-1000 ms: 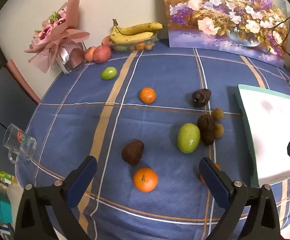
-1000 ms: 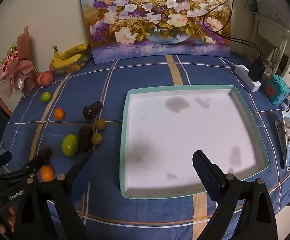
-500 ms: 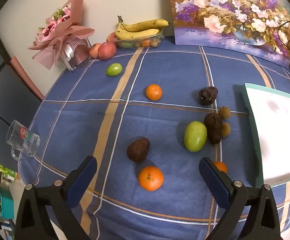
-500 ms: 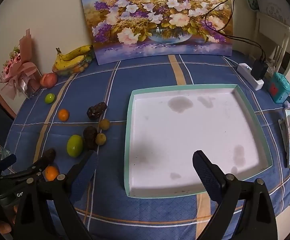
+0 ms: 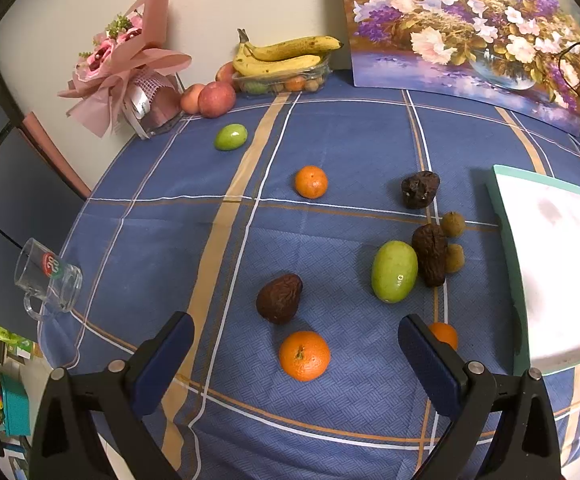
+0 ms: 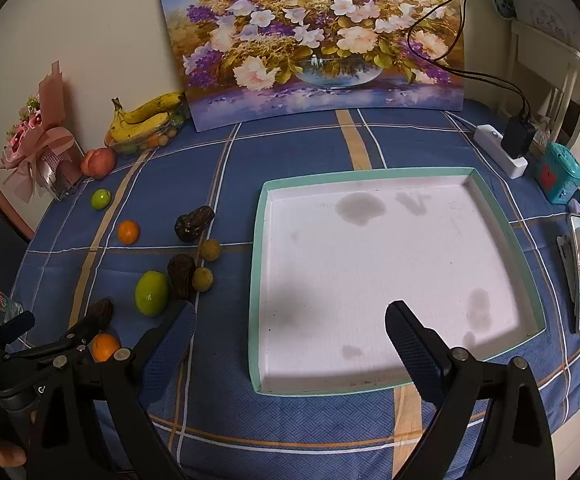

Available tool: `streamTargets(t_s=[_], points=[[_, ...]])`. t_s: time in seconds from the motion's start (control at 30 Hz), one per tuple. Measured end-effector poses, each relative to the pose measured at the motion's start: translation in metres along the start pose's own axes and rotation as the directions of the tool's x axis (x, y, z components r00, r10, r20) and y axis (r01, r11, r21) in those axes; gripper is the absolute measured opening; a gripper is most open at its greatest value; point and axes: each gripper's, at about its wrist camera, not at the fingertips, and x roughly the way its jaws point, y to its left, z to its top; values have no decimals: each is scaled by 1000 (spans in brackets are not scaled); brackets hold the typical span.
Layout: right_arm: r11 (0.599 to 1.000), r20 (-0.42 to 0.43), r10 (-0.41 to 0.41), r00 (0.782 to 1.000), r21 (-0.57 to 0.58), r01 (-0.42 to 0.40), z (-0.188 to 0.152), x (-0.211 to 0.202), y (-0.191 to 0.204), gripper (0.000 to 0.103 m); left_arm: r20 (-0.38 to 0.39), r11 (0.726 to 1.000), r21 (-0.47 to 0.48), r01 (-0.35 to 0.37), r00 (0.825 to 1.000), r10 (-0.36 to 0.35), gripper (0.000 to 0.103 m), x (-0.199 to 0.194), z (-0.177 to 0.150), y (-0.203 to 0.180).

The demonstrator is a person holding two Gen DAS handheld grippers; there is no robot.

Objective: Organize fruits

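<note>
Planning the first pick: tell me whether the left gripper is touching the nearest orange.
Apart. In the left wrist view the left gripper is open, and blue cloth shows on both sides of the orange between its fingers.

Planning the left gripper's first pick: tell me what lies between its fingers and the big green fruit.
In the left wrist view, only bare blue cloth separates the left gripper from the big green fruit; an orange sits between the fingers.

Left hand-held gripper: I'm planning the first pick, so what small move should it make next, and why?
Probably ease the left hand-held gripper down and forward over the nearest orange. Its jaws are open, nothing is held, and that orange lies between the fingertips in the left wrist view. The tray holds no fruit yet.
</note>
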Motion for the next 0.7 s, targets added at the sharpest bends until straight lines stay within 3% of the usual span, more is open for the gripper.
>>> streamTargets(t_s=[0.7], points=[[1000, -3, 0, 1000, -2, 0, 0, 1, 0, 96, -5, 1000, 5, -2, 1000, 2, 103, 1, 0, -2]])
